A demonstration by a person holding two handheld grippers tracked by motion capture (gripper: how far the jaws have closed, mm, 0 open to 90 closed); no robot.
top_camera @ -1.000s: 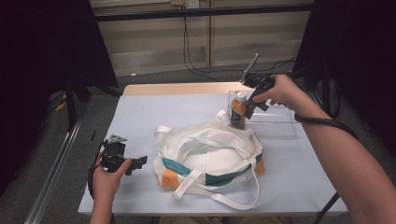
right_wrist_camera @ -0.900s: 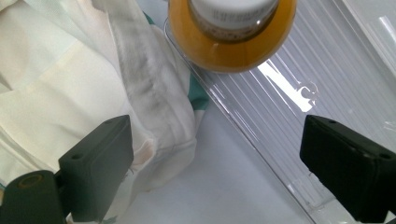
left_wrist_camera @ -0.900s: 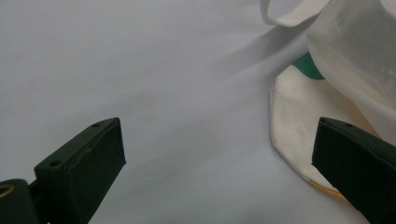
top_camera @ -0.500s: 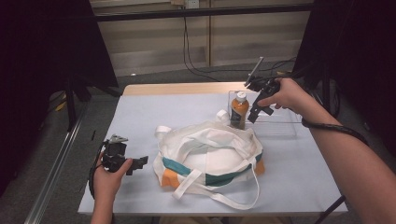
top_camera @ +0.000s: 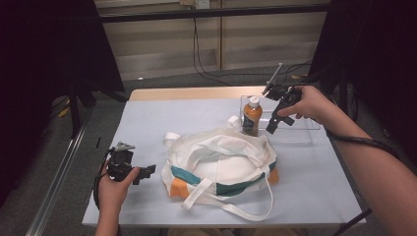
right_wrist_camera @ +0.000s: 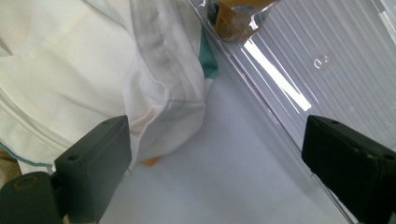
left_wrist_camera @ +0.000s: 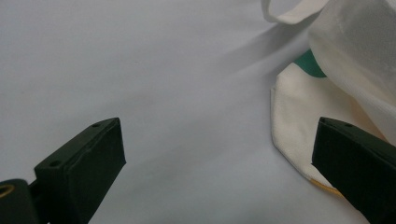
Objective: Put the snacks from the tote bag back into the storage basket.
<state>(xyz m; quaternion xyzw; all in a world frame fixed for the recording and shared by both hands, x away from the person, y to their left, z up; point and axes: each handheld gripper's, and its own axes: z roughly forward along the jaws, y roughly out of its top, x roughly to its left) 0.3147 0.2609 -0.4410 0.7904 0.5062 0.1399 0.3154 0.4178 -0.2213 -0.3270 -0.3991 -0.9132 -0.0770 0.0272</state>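
Bottle (top_camera: 252, 116) of orange liquid is standing upright in the clear tray (top_camera: 300, 133), upper right of the high view, just behind the tote bag (top_camera: 221, 164). Right gripper (top_camera: 273, 125) is hovering beside it, jaws spread and gripping nothing. Left gripper (top_camera: 144, 172) is resting lower left, jaws spread, empty.

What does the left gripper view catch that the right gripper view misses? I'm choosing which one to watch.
Left gripper view alone: a loop of the bag's strap lying on the table. Right gripper view alone: the clear tray and the base of the orange bottle standing in it. Both: the cream tote bag with teal trim on the pale table cover, between that gripper's own black fingers, spread apart with nothing between them.
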